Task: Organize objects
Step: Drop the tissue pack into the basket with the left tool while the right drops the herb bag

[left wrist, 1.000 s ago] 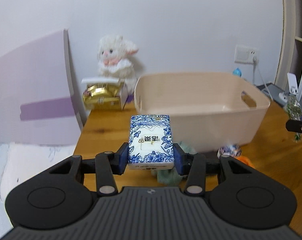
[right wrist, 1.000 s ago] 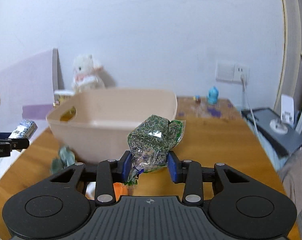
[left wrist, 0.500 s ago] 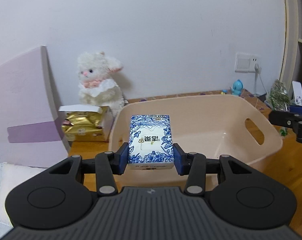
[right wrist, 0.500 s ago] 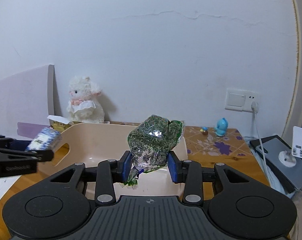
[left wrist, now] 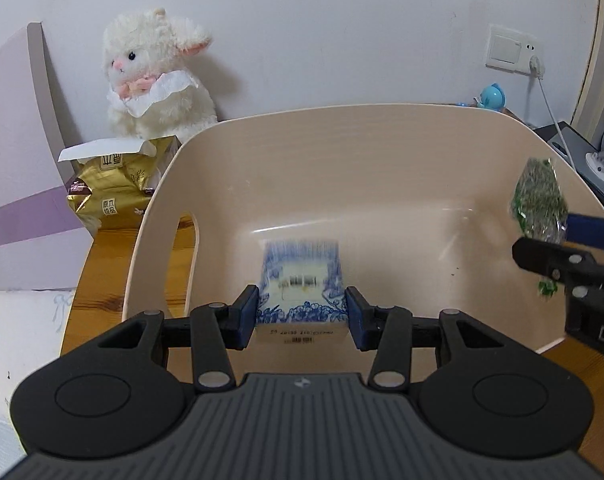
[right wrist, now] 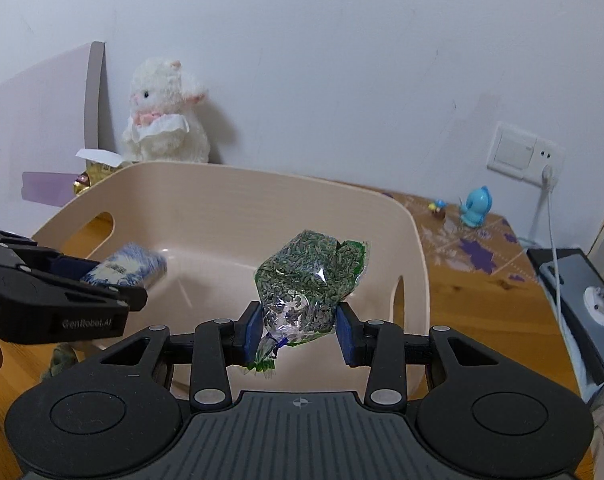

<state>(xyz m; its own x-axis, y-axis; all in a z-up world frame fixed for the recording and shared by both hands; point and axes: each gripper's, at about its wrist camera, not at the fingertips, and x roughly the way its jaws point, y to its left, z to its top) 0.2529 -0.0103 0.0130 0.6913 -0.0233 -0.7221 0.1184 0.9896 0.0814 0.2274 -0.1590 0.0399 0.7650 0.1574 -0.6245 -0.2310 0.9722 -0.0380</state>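
A blue-and-white patterned packet (left wrist: 302, 276) sits motion-blurred and tipped forward between the fingers of my left gripper (left wrist: 302, 312), over the inside of the beige plastic basket (left wrist: 341, 114). The jaws are loose around it and it is slipping down. From the right wrist view the packet (right wrist: 130, 266) hangs just inside the basket's (right wrist: 262, 178) left end, by the left gripper (right wrist: 110, 280). My right gripper (right wrist: 300, 326) is shut on a clear bag of green dried bits (right wrist: 309, 276) above the basket's right half. The left view shows that bag (left wrist: 537, 200) and right gripper (left wrist: 541, 240) over the right rim.
A white plush lamb (left wrist: 158, 76) and a gold tissue pack (left wrist: 110, 188) stand behind the basket on the left, beside a lilac board (left wrist: 18, 140). A blue figurine (right wrist: 477, 206) and a wall socket with cable (right wrist: 521, 152) are at the back right. A grey device (right wrist: 569, 280) lies at the wooden table's right edge.
Both grippers have come forward and down over the basket. The left jaws have loosened and the patterned packet has tipped forward and is dropping. The right gripper keeps its bag.
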